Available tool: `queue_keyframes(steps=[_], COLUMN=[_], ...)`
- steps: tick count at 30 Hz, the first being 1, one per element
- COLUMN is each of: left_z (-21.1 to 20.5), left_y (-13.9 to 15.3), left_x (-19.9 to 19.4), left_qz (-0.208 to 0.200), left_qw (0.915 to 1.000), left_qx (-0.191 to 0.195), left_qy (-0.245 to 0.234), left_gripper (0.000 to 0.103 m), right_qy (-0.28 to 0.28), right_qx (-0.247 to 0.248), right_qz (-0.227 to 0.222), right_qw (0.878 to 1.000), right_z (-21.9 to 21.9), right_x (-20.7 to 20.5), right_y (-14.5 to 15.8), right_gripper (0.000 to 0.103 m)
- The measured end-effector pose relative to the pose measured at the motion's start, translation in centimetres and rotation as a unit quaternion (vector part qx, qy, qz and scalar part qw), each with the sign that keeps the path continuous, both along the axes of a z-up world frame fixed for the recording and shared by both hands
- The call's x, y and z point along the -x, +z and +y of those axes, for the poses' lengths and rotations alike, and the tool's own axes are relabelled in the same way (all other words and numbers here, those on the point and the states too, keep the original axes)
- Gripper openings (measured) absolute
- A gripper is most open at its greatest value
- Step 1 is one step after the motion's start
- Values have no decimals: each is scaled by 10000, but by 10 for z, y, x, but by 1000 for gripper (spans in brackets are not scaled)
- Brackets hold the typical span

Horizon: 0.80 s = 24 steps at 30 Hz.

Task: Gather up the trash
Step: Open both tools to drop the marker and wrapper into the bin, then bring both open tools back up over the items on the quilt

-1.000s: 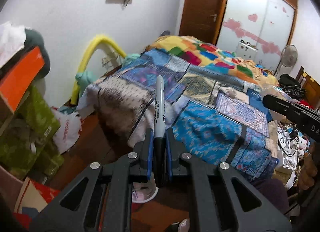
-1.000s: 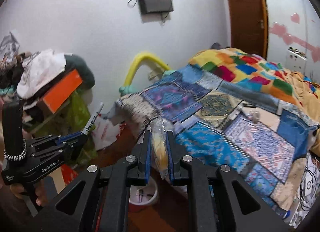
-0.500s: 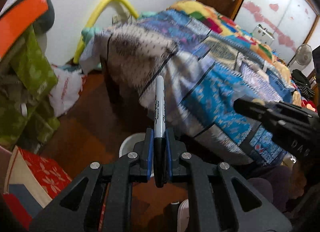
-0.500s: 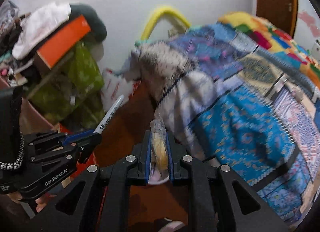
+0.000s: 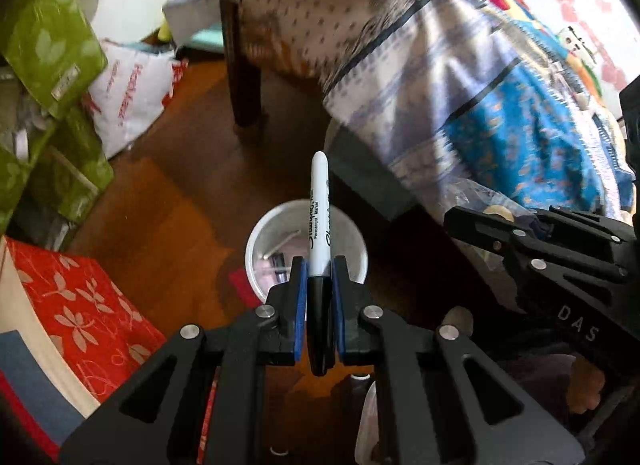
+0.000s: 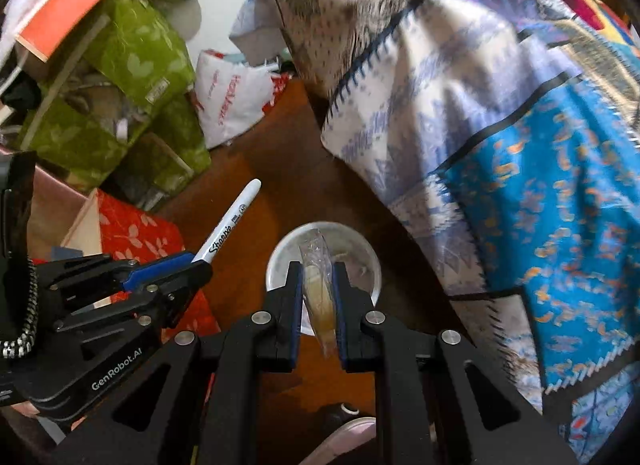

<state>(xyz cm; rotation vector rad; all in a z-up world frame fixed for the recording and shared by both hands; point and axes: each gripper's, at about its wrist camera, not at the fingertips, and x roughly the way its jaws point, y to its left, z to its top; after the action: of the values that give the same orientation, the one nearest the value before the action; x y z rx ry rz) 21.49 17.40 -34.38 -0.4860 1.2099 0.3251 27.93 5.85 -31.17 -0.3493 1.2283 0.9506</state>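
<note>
White plastic forms the one bucket (image 5: 256, 261) standing on the wooden floor (image 5: 172, 185), just beside the bed (image 5: 440, 65) and its hanging blanket. Two grippers hang above its rim. The left gripper (image 5: 319, 297) is clamped on one marker (image 5: 319, 225); the right gripper (image 6: 318, 297) pinches one clear wrapper (image 6: 319, 289) with something yellow inside. Green bags (image 6: 132, 45) and a red box (image 5: 80, 317) crowd the left side. A few small scraps lie inside the bucket.
</note>
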Motion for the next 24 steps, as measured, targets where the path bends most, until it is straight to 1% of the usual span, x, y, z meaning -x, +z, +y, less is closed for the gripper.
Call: queue_keyframes(steps=[5,8,10,12,13,14,15,16,17,20,24], left_z=[7,10,12,14,15,16,18,19,20,22,22], left_y=[-29,-43,-47,-47,-47,-47,-48,-48,-48,-48,-40], left_x=[-7,-11,-13,-15,-16,-17,-18,-19,-19,-20,-17], left_qz=[273,380,399,339,324,328,330,338,335,347,327], left_qw=[9994,9988,9985,9985,9984,9983,9979,9976,9973,9975,9979], left_qx=[221,308,361,407,418,442,511,556,591,518,445], left_qy=[74,102,130,165,191,210,228,243,264,330,327], left_gripper=[11,11,11,11,11,13,15,21,23,24,24], right_qy=[53,80,103,96,98,96,89,81,73,47,5], right_qx=[227,246,250,179,165,181,212,225,267,374,331], right_qz=[375,600,641,639,668,691,701,685,633,589,652], right_qw=[9990,9979,9976,9977,9976,9974,9973,9974,9976,9976,9973], right_z=[15,20,21,21,22,23,24,24,24,25,21], right_x=[-10,-13,-14,-16,-17,-18,-18,-19,-19,-20,-21], right_y=[-32,-42,-44,-44,-44,-45,-46,-47,-47,-49,-46], right_gripper=[13,13,13,14,16,19,20,20,20,21,21])
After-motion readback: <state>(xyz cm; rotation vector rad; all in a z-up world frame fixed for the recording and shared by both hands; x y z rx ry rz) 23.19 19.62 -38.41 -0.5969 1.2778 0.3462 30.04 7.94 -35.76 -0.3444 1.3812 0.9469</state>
